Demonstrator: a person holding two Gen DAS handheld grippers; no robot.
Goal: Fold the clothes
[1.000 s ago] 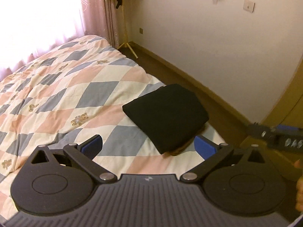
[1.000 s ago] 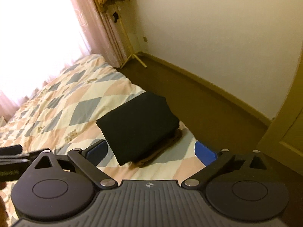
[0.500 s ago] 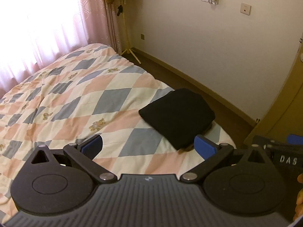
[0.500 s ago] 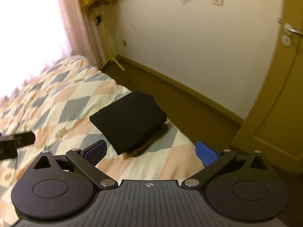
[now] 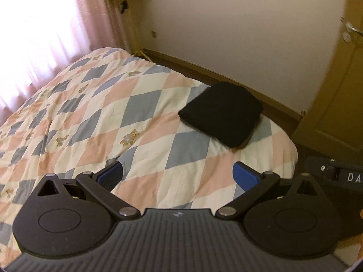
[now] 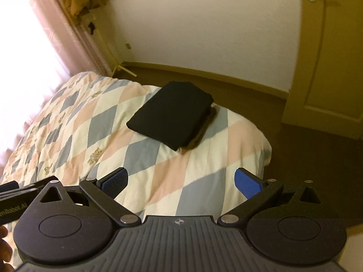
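Note:
A folded black garment (image 5: 223, 113) lies flat near the far right corner of the bed, on top of a folded brown piece whose edge shows beneath it (image 6: 202, 136). It also shows in the right wrist view (image 6: 172, 113). My left gripper (image 5: 178, 176) is open and empty, held above the bed well short of the garment. My right gripper (image 6: 181, 182) is open and empty too, above the bed's right part, apart from the garment.
The bed carries a quilt (image 5: 90, 117) of pink, grey and cream diamonds. Pink curtains (image 5: 45, 34) hang at the left. A brown floor (image 6: 306, 158), a cream wall and a yellow door (image 6: 329, 56) lie to the right. A stand's legs (image 6: 122, 68) are in the corner.
Both grippers have drawn back and up from the folded black garment, which now looks smaller and farther off. More of the door and floor shows. The jaws stay open.

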